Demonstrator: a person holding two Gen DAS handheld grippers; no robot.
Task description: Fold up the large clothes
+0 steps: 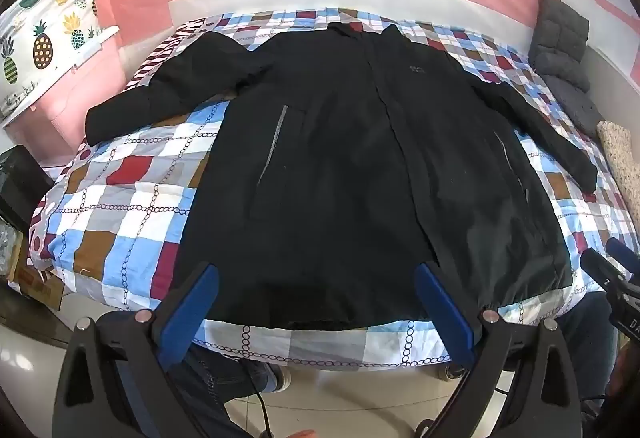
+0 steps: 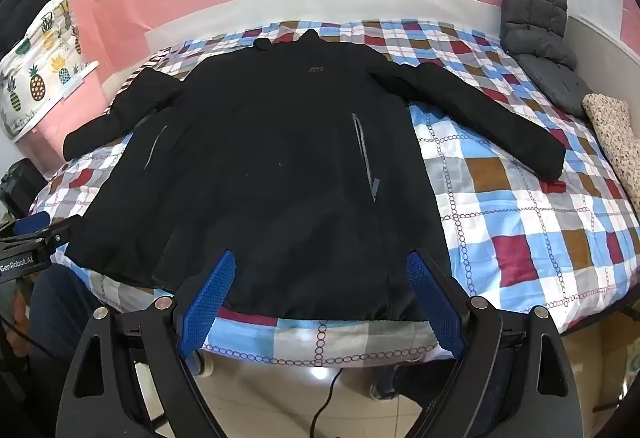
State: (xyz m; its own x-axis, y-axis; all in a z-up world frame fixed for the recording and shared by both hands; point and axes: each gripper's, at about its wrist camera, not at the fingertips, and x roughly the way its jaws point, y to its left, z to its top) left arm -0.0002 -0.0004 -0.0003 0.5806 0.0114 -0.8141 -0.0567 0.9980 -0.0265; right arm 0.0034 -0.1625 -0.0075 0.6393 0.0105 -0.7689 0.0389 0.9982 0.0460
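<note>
A large black jacket [image 1: 340,157] lies flat and face up on the bed, sleeves spread to both sides, hem toward me; it also shows in the right wrist view [image 2: 272,165]. My left gripper [image 1: 318,270] is open and empty, held just above the hem near the bed's front edge. My right gripper [image 2: 320,258] is open and empty, also over the hem. The right gripper shows at the right edge of the left wrist view [image 1: 616,270], and the left gripper at the left edge of the right wrist view [image 2: 28,234].
The bed has a checked quilt [image 1: 132,205] in blue, red, brown and white. Grey cushions [image 2: 536,25] and a speckled pillow [image 2: 616,133] lie at the right side. A pineapple-print cloth [image 1: 44,37] hangs at the left. The tiled floor [image 2: 304,390] lies below.
</note>
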